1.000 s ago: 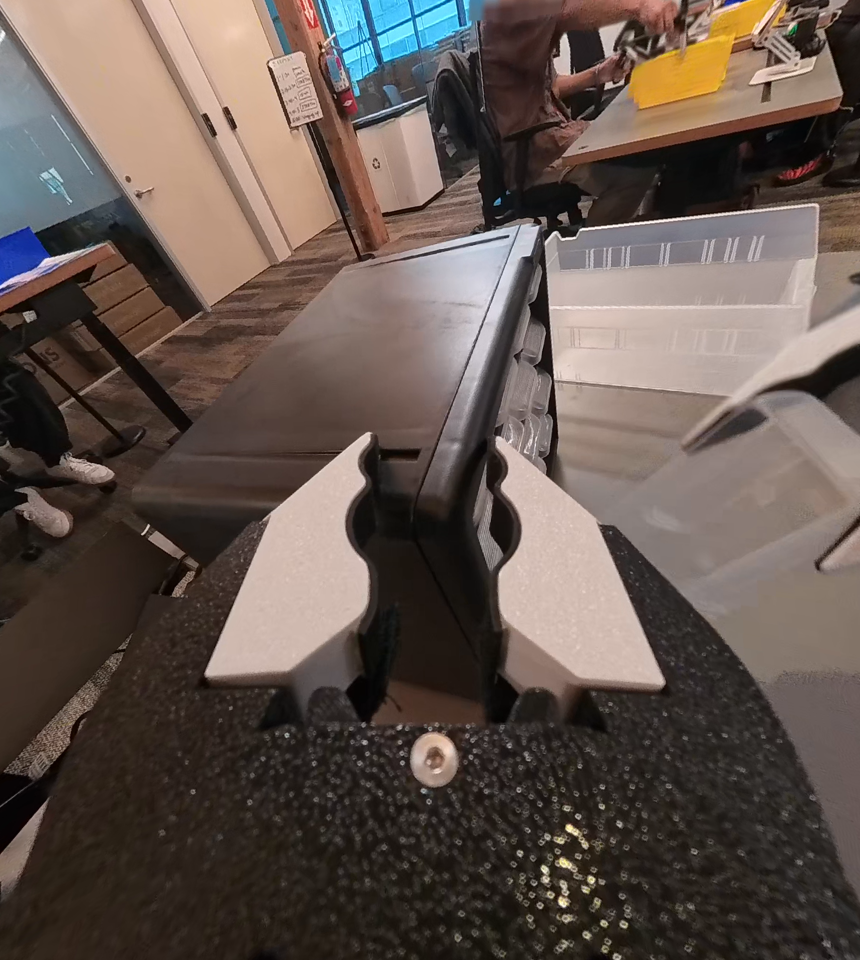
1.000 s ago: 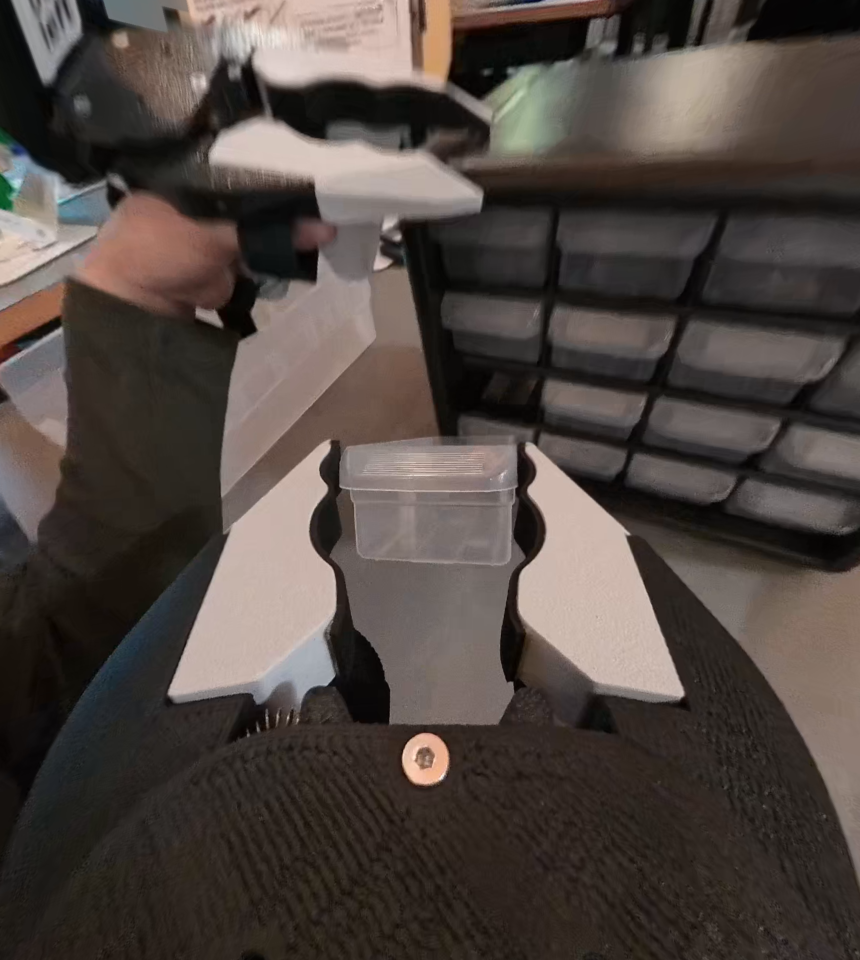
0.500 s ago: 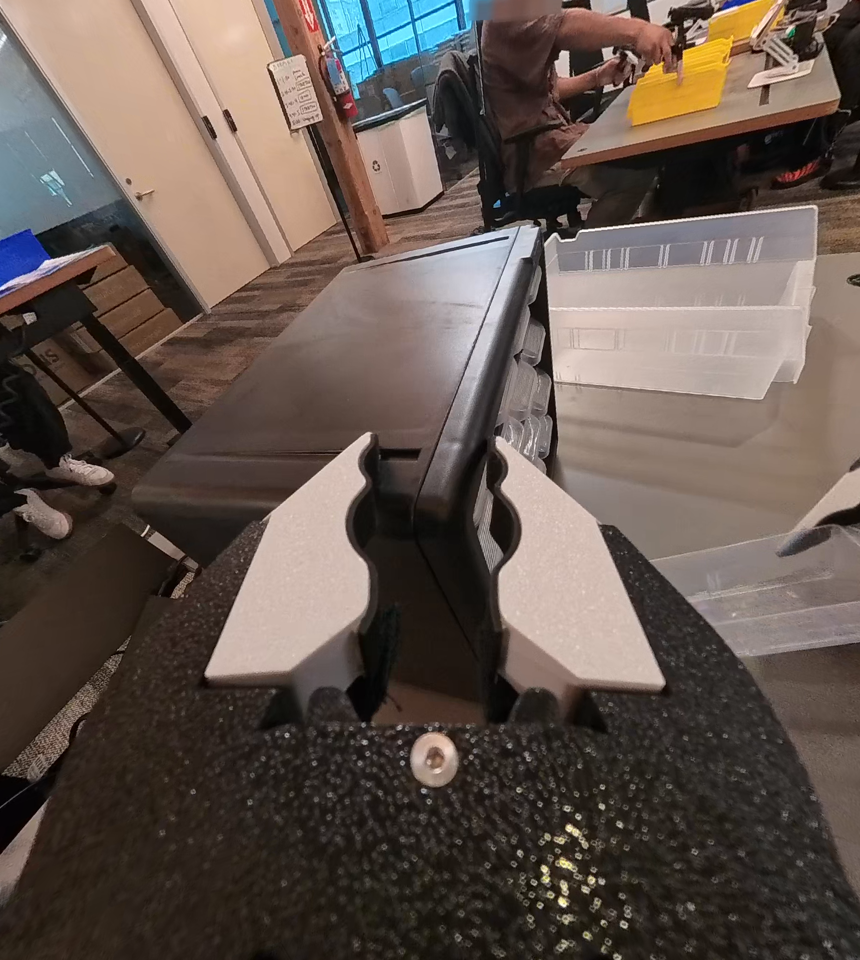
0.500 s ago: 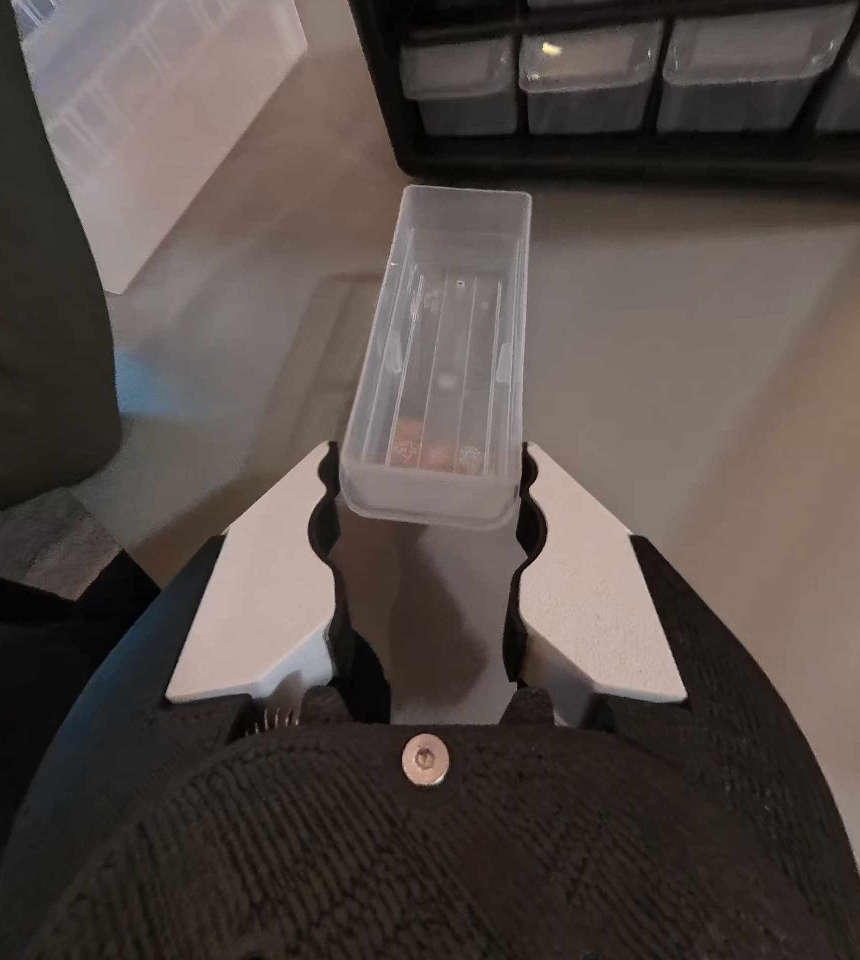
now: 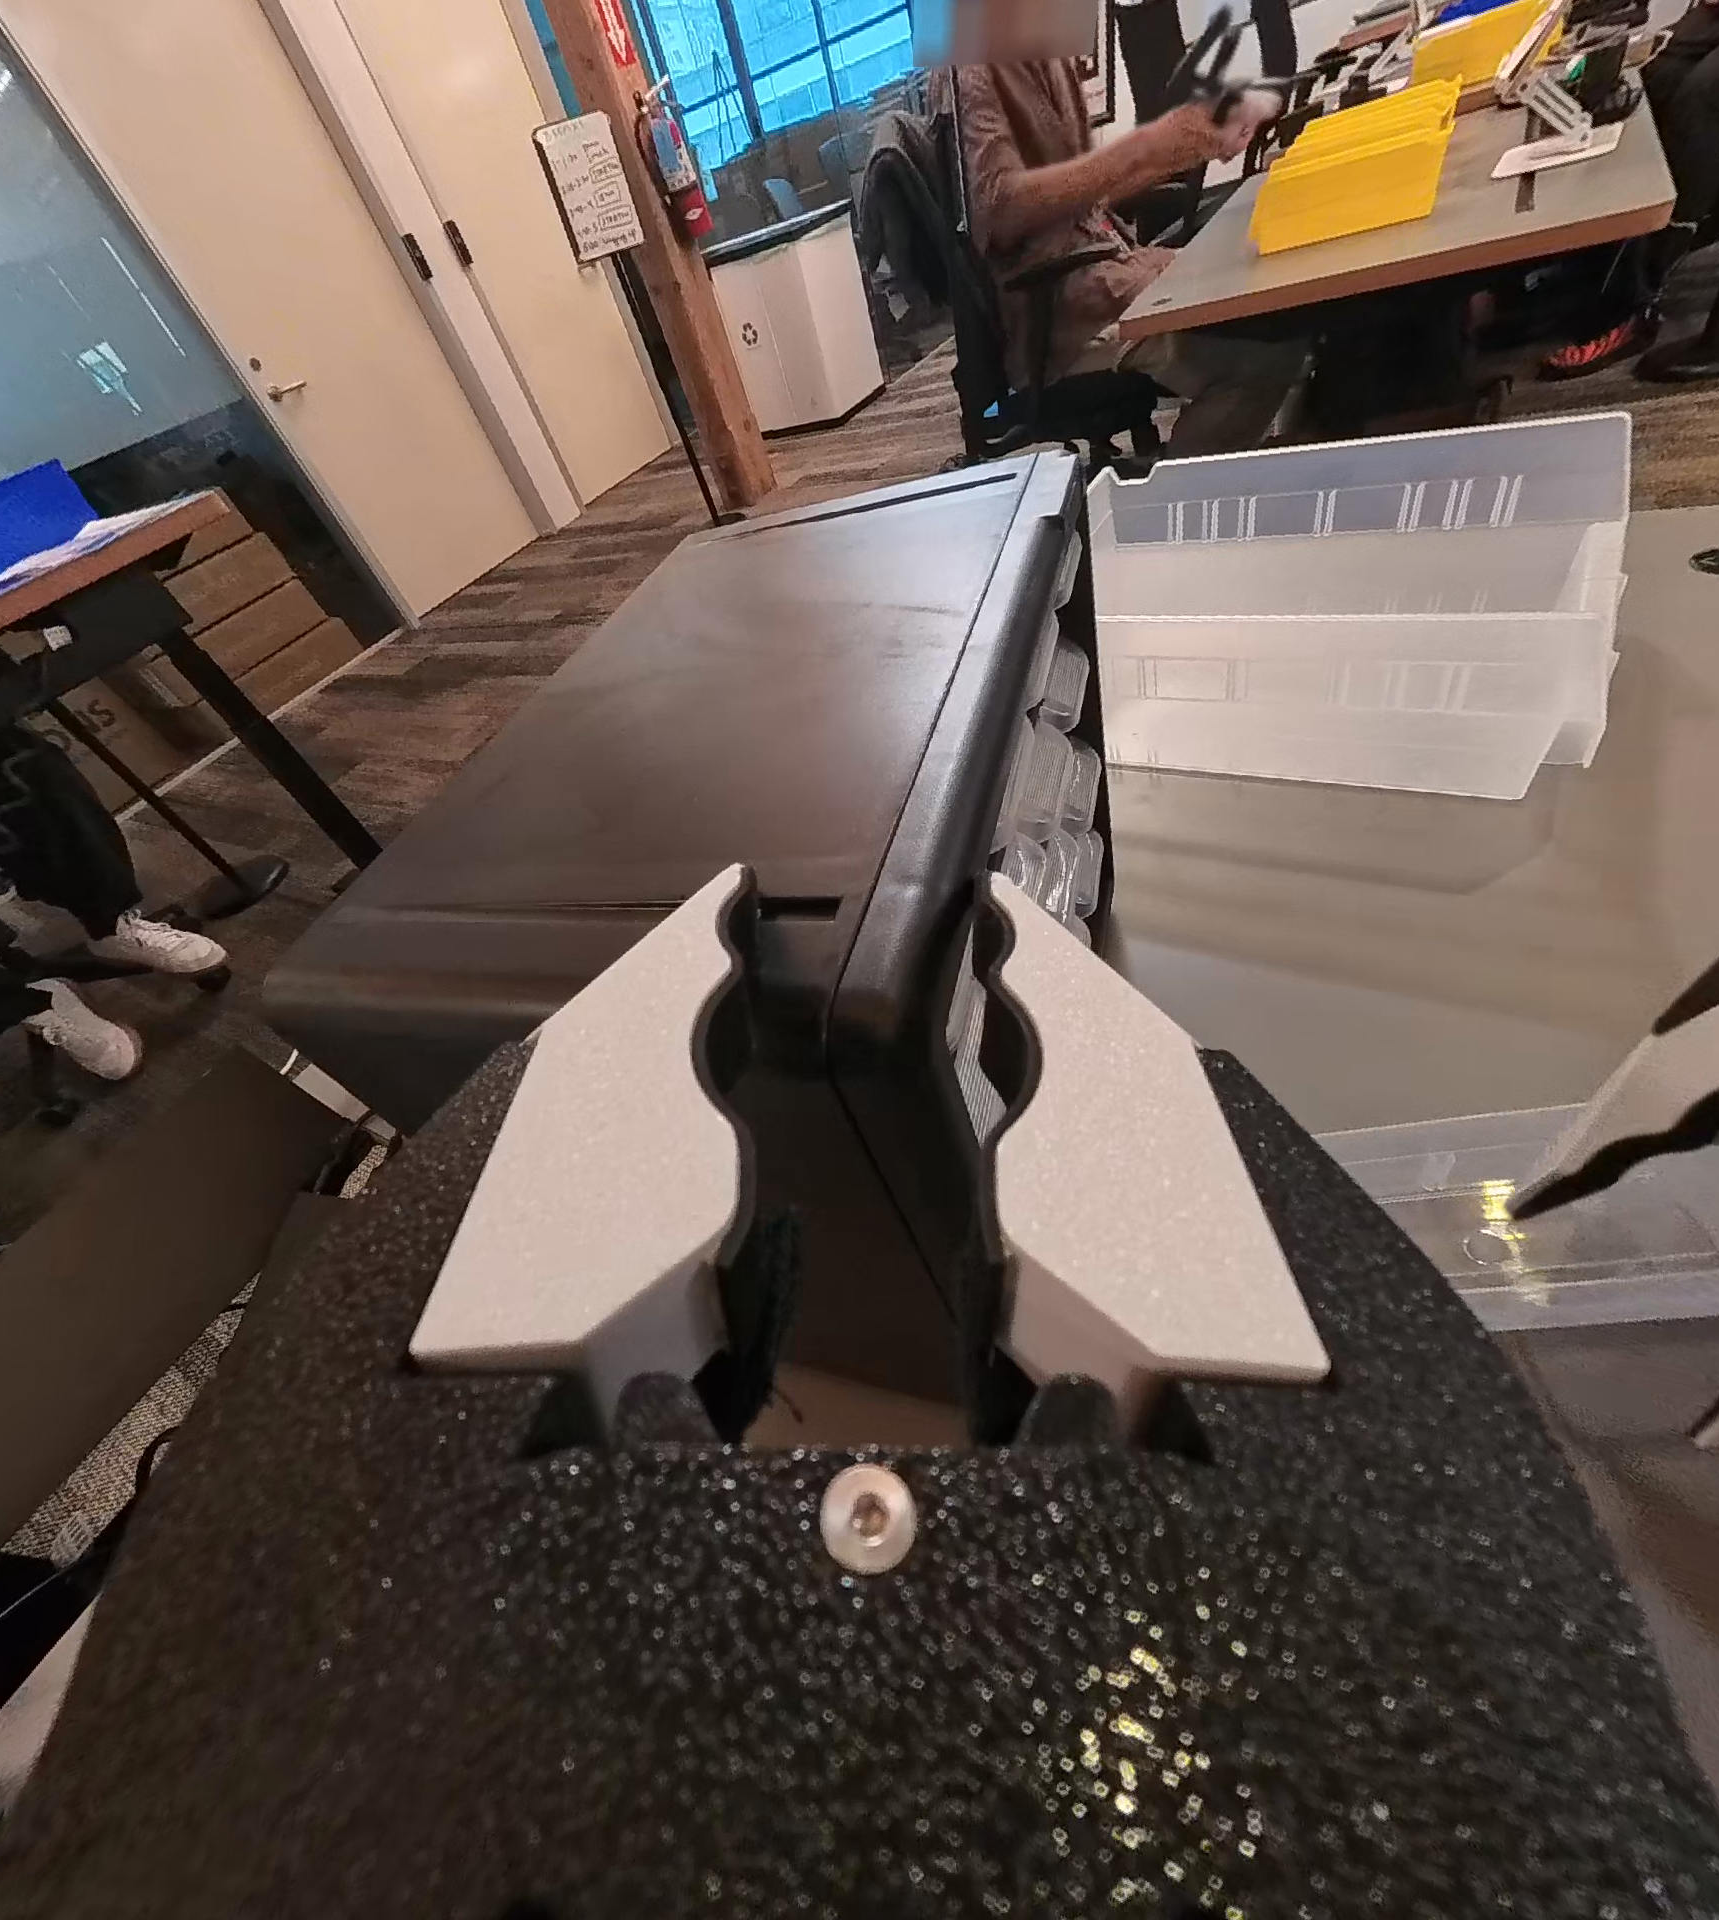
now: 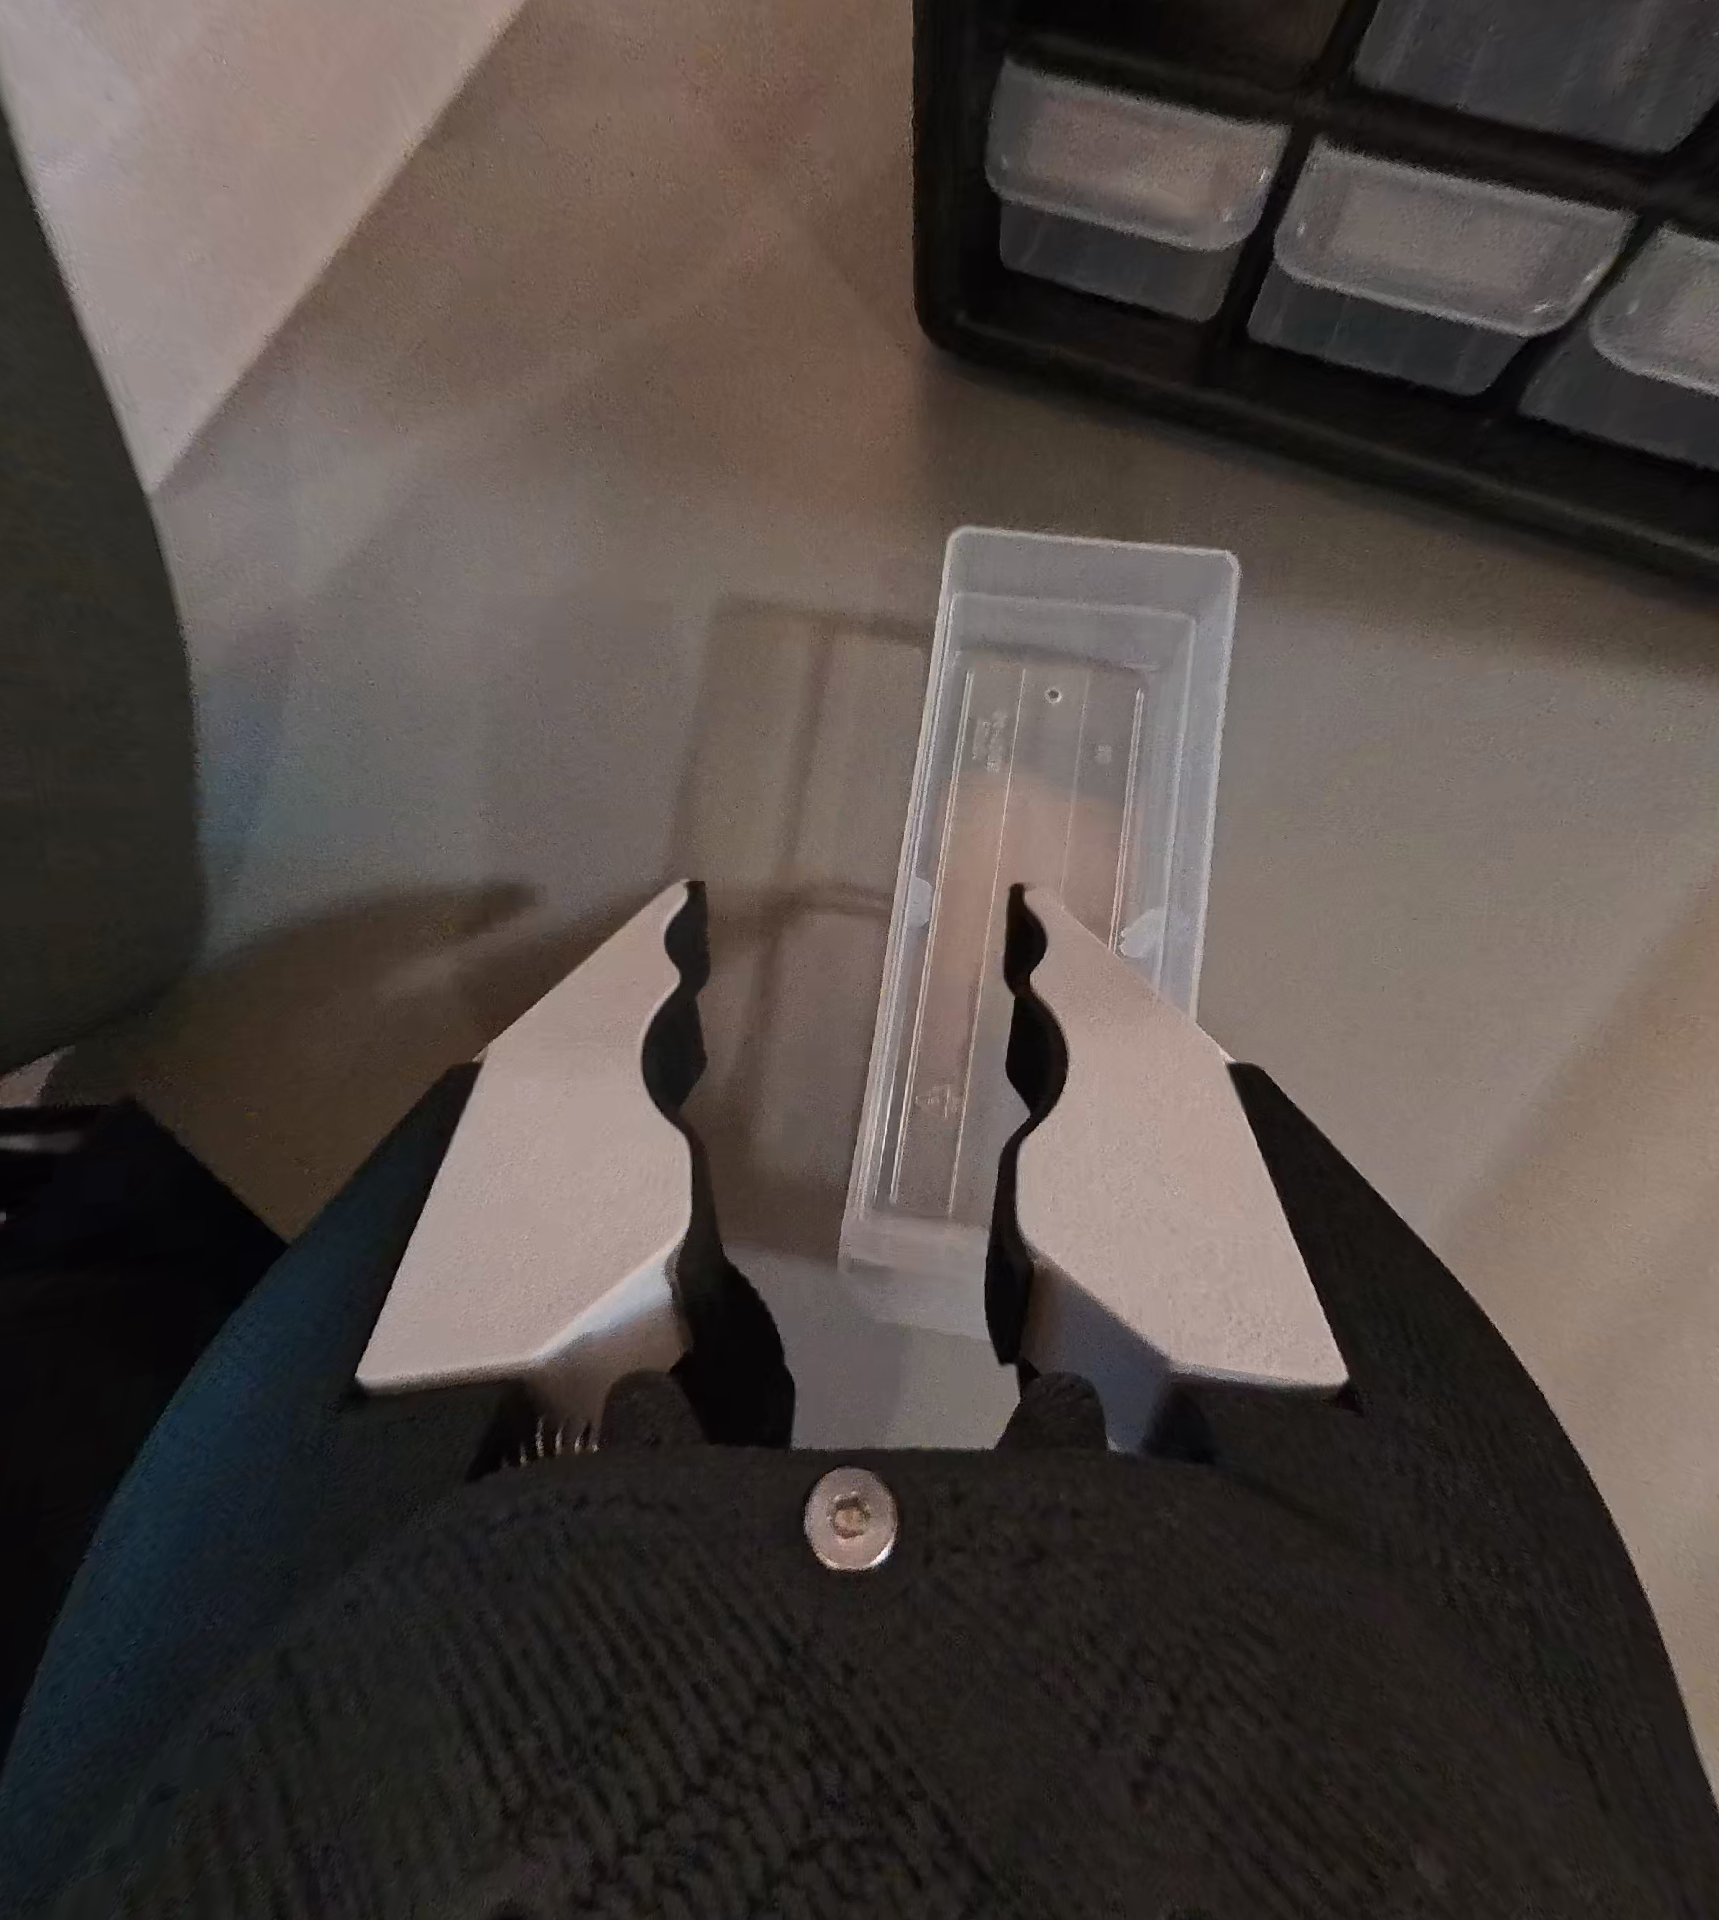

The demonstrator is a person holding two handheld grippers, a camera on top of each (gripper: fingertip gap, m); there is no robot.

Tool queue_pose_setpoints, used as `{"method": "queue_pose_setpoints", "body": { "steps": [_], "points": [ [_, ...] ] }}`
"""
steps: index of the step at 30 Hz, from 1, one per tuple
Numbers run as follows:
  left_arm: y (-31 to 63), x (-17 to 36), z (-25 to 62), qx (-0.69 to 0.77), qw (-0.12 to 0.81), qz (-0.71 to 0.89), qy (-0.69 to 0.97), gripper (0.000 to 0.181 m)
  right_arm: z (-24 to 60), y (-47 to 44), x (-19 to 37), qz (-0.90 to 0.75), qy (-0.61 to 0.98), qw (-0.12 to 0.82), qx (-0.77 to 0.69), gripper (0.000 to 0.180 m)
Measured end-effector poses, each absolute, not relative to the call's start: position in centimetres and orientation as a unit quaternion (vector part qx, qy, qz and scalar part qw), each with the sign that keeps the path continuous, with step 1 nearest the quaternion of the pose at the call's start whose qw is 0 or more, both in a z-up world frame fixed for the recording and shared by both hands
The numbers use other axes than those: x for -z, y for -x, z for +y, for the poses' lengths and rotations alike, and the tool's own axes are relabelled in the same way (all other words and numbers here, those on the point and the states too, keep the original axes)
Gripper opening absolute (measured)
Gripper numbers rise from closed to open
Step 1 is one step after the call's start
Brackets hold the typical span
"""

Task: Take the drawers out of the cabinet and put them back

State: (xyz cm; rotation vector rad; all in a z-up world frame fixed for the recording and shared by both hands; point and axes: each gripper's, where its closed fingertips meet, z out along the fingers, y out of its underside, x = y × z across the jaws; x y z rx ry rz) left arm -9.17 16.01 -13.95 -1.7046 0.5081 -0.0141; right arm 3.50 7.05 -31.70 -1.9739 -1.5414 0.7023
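One drawer (image 6: 1042, 894) lies flat on the table (image 6: 1457, 883), just in front of the black cabinet (image 5: 730, 707). The right gripper (image 6: 855, 904) hangs above its near end, fingers apart, holding nothing. The left gripper (image 5: 860, 894) is clamped on the cabinet's top front corner. Six seated drawers show in the right wrist view, possibly more out of frame. One big clear bin (image 5: 1354, 623) stands beyond.

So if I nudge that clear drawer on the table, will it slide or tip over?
The drawer lies flat, long and low, so it would probably slide rather than tip. It looks like thin clear plastic and appears empty, so likely very light. The table looks smooth, so a small push may send it skidding.
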Motion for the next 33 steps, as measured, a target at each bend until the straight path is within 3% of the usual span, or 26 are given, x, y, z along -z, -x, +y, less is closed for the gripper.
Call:
{"method": "queue_pose_setpoints", "body": {
  "steps": [4,6,7,14,20,26,33],
  "points": [
    [9.2,14.0,16.0,0.007,0.630,0.222,0.744,0.039,8.1,-3.5,33.1,-0.600,0.727,0.274,-0.192,0.034],
    [9.2,13.9,16.0,0.008,0.631,0.223,0.743,0.039,8.1,-3.7,33.4,-0.620,0.716,0.272,-0.173,0.009],
    [9.2,14.0,16.0,0.009,0.631,0.223,0.743,0.039,8.1,-3.8,33.3,-0.628,0.708,0.274,-0.170,0.004],
    [9.2,13.9,16.0,0.009,0.631,0.222,0.743,0.039,13.2,-7.4,26.7,-0.602,0.680,0.366,-0.204,0.003],
    [9.2,13.9,16.0,0.010,0.632,0.221,0.743,0.039,27.0,-16.0,18.0,-0.546,0.688,0.464,-0.114,0.003],
    [9.2,14.0,16.0,0.010,0.631,0.219,0.744,0.039,38.7,-19.9,24.2,-0.627,0.715,0.301,-0.068,0.003],
    [9.1,13.9,16.1,0.008,0.630,0.217,0.746,0.039,41.0,-18.6,30.8,-0.783,0.586,0.163,-0.130,0.003]
  ]
}}
